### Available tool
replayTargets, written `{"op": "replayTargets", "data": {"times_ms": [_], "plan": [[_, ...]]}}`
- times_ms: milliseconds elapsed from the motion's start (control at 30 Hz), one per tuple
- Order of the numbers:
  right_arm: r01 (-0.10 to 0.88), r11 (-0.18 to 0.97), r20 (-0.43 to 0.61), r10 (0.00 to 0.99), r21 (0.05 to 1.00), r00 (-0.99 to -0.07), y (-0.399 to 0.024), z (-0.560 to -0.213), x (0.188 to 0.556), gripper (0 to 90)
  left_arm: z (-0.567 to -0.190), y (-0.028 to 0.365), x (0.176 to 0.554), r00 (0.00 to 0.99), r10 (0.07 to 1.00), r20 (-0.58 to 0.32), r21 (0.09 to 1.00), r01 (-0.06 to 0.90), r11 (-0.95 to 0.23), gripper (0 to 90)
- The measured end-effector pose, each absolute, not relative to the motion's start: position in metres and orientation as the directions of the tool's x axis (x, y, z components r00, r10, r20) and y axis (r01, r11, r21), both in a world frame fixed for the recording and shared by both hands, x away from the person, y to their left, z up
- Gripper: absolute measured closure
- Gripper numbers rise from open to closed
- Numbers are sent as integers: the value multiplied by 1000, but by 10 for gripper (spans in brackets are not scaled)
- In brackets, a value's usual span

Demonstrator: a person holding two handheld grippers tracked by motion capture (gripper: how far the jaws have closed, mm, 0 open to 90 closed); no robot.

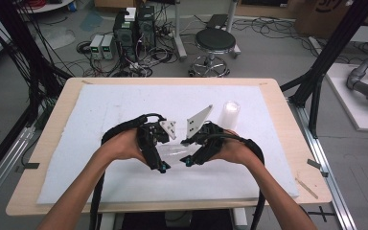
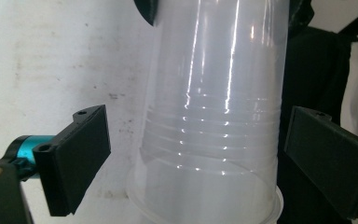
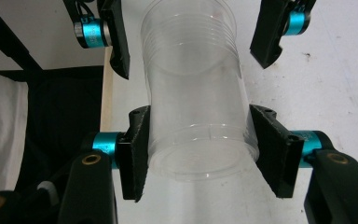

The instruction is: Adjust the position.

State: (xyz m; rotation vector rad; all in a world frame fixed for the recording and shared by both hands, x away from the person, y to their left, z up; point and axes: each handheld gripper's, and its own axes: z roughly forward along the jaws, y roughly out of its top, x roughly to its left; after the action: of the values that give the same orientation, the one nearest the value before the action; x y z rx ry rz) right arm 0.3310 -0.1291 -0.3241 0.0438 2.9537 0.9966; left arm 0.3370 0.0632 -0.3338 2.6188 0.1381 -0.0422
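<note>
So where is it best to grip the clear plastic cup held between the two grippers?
Probably low on the smooth wall of the clear cup by its closed base, jaws closing from both sides, as the right gripper does. The base stiffens the thin wall there. The left gripper stands open around the ribbed rim end.

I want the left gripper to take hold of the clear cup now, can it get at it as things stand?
Probably yes: the clear cup already sits between the left gripper's open jaws, nothing between. The right gripper clamps its other end.
</note>
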Motion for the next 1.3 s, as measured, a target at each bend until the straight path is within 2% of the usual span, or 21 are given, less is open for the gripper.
{"op": "replayTargets", "data": {"times_ms": [100,200,333,533,700,967,1300], "plan": [[22,792,-18,41,610,-999,-131,-324,331,422,-333,67,336,993,108,-56,521,121,-845,68],[36,776,-12,56,630,-998,-136,-326,331,422,-333,76,334,989,125,-76,606,145,-782,68],[40,709,-19,75,704,-997,-151,-330,329,422,-335,93,330,987,149,-66,686,153,-712,68],[68,620,10,97,782,-995,-167,-340,326,422,-352,119,320,978,190,-85,845,172,-507,68],[75,549,20,105,833,-994,-172,-348,324,422,-367,132,313,975,201,-97,927,162,-339,68],[77,437,33,108,896,-994,-177,-363,322,422,-390,140,309,971,208,-115,971,154,-181,68],[69,362,38,93,930,-995,-179,-377,320,422,-410,135,308,966,211,-150,981,172,-90,68]]}}
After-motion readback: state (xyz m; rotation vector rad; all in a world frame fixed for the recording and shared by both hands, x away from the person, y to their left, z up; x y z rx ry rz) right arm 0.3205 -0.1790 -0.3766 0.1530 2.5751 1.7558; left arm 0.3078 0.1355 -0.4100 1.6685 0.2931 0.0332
